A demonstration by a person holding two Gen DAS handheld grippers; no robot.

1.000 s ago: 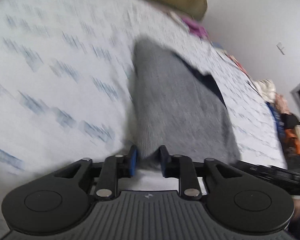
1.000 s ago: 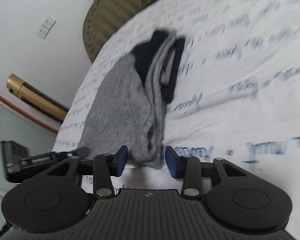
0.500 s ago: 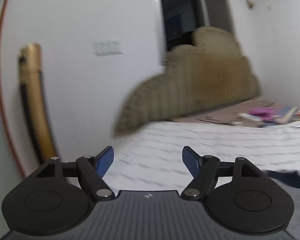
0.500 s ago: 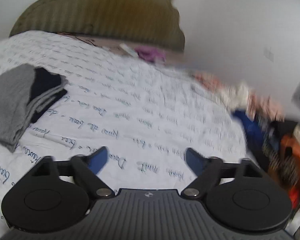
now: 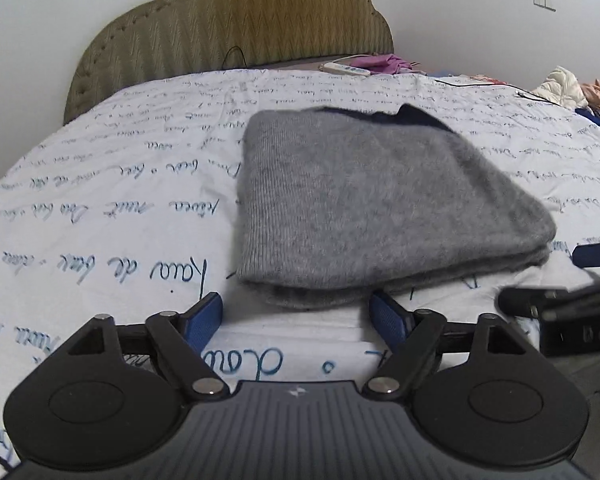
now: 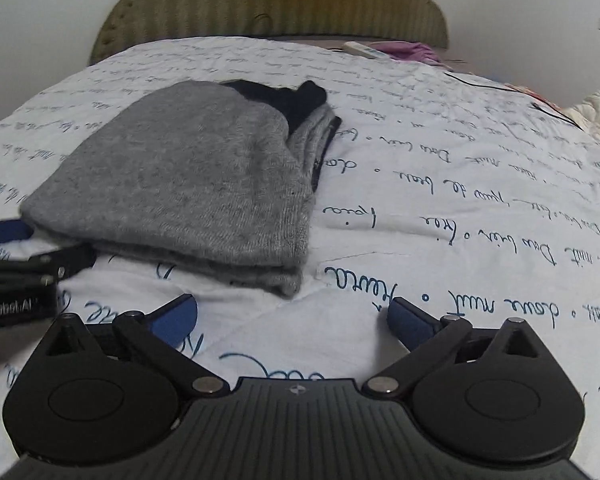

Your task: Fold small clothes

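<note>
Both grippers [image 5: 296, 316] [image 6: 292, 316] off sweater [image 5: 372, 208], open.

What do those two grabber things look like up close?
Each tool, left and right, is black plastic: a ribbed grey-black body with a tiny emblem, two round discs, silver pivot pins and angled fingers tipped with blue pads. White lettering marks the left one's side.

The folded sweater [image 5: 372, 204] lies on the bedsheet [image 5: 100, 208], the headboard [image 5: 236, 28] far behind it, a power strip [image 5: 345, 69] at the far edge.
</note>
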